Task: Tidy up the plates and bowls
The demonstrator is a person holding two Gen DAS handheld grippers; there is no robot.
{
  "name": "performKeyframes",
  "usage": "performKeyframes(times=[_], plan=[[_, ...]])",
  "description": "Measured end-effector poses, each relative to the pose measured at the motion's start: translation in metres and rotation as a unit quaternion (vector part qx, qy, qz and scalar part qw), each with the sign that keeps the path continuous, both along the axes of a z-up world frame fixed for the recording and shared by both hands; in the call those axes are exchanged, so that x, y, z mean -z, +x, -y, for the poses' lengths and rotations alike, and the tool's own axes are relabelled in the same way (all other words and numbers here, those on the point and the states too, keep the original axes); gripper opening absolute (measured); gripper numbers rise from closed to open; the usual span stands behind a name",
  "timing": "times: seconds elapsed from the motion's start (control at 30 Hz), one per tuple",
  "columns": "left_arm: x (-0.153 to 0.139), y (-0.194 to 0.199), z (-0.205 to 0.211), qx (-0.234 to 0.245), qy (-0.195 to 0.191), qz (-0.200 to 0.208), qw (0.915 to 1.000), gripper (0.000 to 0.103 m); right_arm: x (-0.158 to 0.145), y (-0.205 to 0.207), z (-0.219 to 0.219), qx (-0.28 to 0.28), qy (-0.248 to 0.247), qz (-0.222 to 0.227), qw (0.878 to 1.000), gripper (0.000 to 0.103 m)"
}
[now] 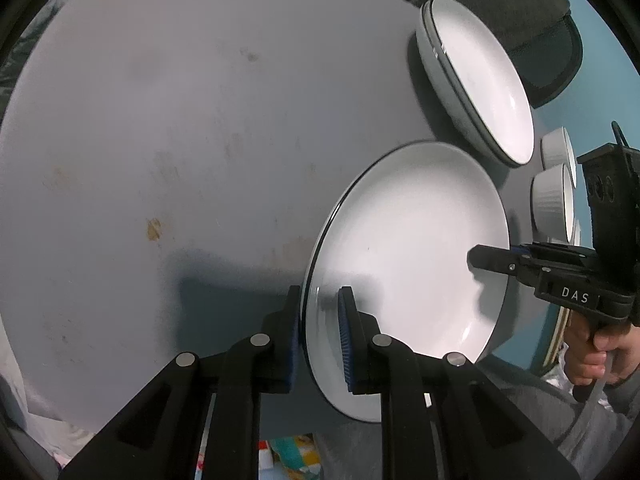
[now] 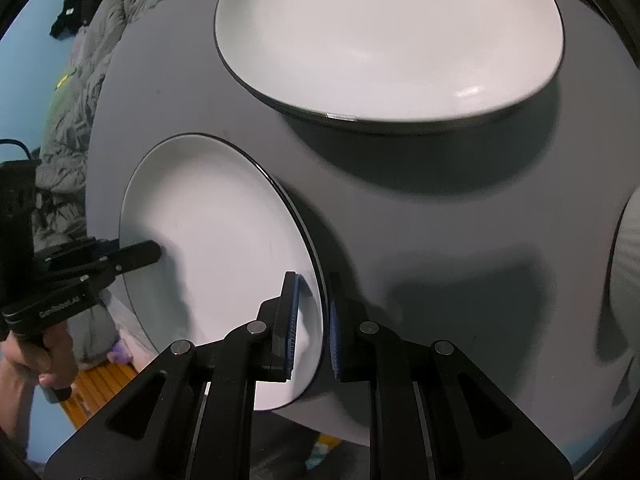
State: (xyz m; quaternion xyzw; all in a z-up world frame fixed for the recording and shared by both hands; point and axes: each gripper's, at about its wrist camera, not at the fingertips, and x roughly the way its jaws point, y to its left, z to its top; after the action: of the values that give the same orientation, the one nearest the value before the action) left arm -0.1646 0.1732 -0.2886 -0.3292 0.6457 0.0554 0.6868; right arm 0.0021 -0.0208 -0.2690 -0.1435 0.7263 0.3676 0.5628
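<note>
A white plate (image 1: 408, 248) with a thin dark rim is held between both grippers over the near edge of the round grey table (image 1: 160, 120). My left gripper (image 1: 320, 300) is shut on its left rim, blue pads on either side of the edge. Across the plate, my right gripper (image 1: 486, 260) pinches the opposite rim. In the right wrist view the same plate (image 2: 216, 232) has my right gripper (image 2: 314, 284) shut on its right rim and my left gripper (image 2: 148, 254) at its far left. A stack of larger grey-sided plates (image 1: 480, 80) (image 2: 384, 36) rests behind it.
Two ribbed white bowls (image 1: 554, 200) stand at the table's right edge, one showing as a ribbed bowl (image 2: 626, 264) in the right wrist view. A person's hand (image 1: 600, 356) grips the right tool. Dark clothing (image 1: 520, 20) lies beyond the table. The table's stained left half (image 1: 152, 228) bears nothing.
</note>
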Motion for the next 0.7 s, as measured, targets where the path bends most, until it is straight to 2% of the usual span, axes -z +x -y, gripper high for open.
performKeyframes(times=[0.17, 0.33, 0.7], plan=[[0.002, -0.005, -0.001, -0.005, -0.019, 0.001, 0.9998, 0.013, 0.001, -0.002, -0.002, 0.013, 0.004, -0.003, 1.0, 0.015], [0.004, -0.003, 0.006, -0.007, -0.021, 0.001, 0.9997, 0.013, 0.001, -0.002, -0.002, 0.014, 0.006, -0.001, 1.0, 0.016], [-0.004, -0.002, 0.011, -0.019, -0.004, -0.011, 0.9998, 0.015, -0.005, -0.001, 0.008, 0.0, 0.001, 0.014, 1.0, 0.017]])
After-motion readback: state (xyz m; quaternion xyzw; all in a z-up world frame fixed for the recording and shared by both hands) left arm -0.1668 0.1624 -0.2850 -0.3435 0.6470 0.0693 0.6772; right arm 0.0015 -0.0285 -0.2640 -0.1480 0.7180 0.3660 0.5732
